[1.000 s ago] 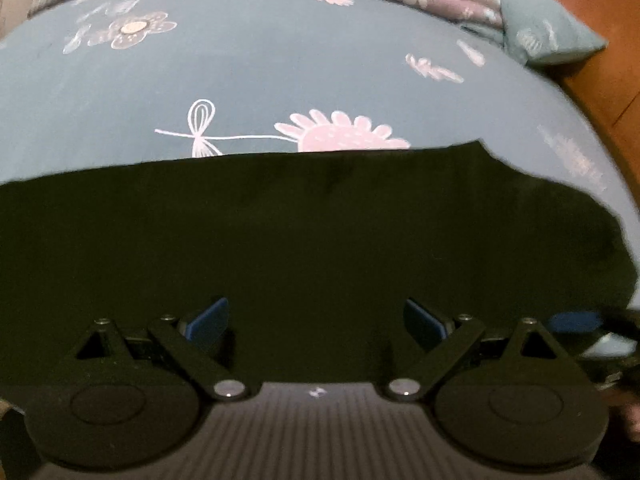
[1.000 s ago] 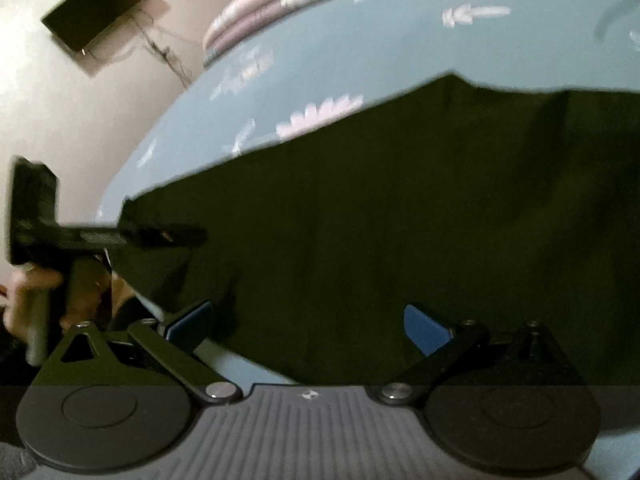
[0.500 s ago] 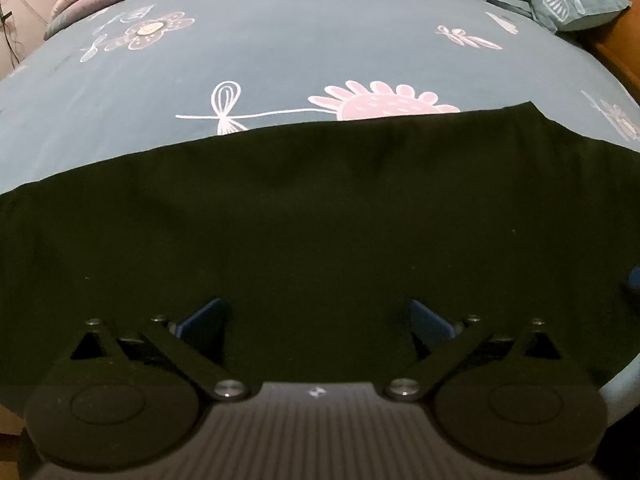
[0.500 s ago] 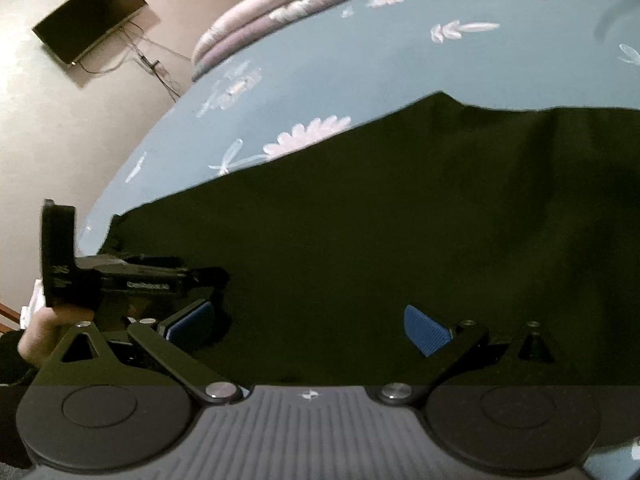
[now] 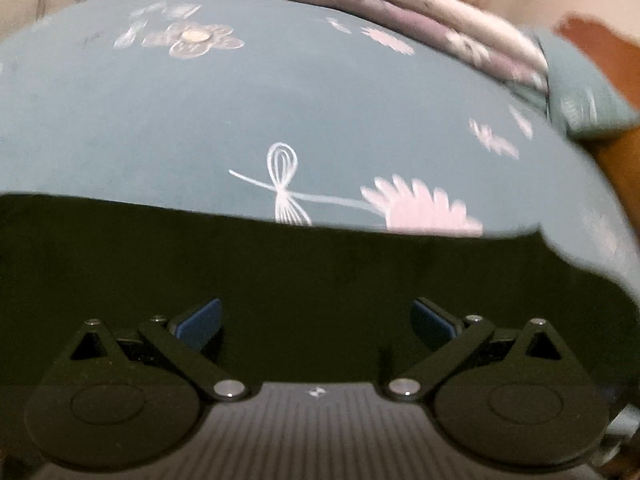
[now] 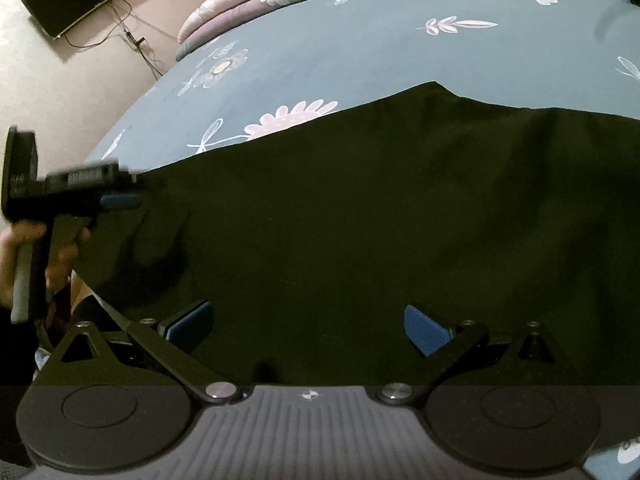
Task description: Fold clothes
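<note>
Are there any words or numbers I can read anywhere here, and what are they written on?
No text can be read for sure.
Side of the left claw, seen from the right wrist: a pale printed label, too blurred to read.
Round end of that tool: small marks, too blurred.
Body of the right claw: only a small white logo mark, no letters.
Bedsheet: flower drawings only.
Black garment: no print visible.

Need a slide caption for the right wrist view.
Right claw open over black garment on floral bedsheet; left claw at its left edge.
</note>
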Available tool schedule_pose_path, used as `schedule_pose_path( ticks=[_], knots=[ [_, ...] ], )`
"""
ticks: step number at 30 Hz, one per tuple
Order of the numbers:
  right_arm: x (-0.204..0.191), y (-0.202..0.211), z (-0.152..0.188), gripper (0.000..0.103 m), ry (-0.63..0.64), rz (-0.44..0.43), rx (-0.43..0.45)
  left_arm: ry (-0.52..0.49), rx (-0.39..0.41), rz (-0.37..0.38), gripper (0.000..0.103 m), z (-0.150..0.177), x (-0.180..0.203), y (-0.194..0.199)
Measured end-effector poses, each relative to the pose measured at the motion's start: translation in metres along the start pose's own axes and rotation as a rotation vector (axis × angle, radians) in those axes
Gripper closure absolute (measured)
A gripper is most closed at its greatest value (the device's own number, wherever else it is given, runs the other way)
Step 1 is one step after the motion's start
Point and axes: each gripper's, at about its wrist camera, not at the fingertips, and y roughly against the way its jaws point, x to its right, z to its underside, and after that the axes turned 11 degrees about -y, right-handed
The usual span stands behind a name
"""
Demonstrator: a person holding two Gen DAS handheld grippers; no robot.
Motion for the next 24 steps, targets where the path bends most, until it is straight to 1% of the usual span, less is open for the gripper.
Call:
schedule_pose_path(
  ticks=[1, 3, 6, 9, 12, 15, 16, 19, 20, 22, 24],
  knots=[
    [0.000, 0.000, 0.000, 0.000, 0.001, 0.001, -0.001, 0.015, 0.001, 0.009, 0.003, -0.003, -0.005, -0.003],
    [0.000, -0.001, -0.001, 0.000, 0.002, 0.006, -0.005, 0.020, -0.003, 0.005, 0.003, -0.006, -0.010, -0.010],
    [-0.001, -0.002, -0.002, 0.000, 0.004, 0.009, -0.007, 0.045, -0.054, 0.003, 0.003, -0.003, -0.016, -0.026],
    [-0.002, -0.003, -0.003, 0.000, 0.004, 0.009, -0.008, 0.018, -0.037, -0.005, 0.003, -0.003, -0.009, -0.022],
    [-0.003, -0.004, -0.003, 0.000, 0.010, 0.013, -0.011, 0.002, 0.000, 0.060, 0.003, -0.009, 0.001, -0.014],
    [-0.004, -0.004, -0.003, 0.000, 0.011, 0.015, -0.012, -0.059, 0.018, 0.073, 0.003, -0.017, 0.015, -0.016],
    [-0.004, -0.004, -0.003, 0.000, 0.011, 0.014, -0.012, -0.062, 0.009, 0.073, 0.003, -0.019, 0.016, -0.020],
    [-0.003, -0.003, -0.004, 0.000, 0.009, 0.013, -0.012, -0.026, -0.057, 0.084, 0.003, -0.018, 0.013, -0.038],
    [-0.003, -0.003, -0.004, 0.000, 0.009, 0.012, -0.012, -0.020, -0.065, 0.083, 0.003, -0.017, 0.013, -0.041],
    [-0.003, -0.003, -0.004, 0.000, 0.010, 0.012, -0.013, -0.017, -0.047, 0.073, 0.003, -0.015, 0.016, -0.036],
    [-0.003, -0.003, -0.004, 0.000, 0.014, 0.014, -0.014, -0.004, -0.028, 0.096, 0.003, -0.013, 0.021, -0.028]
  ],
)
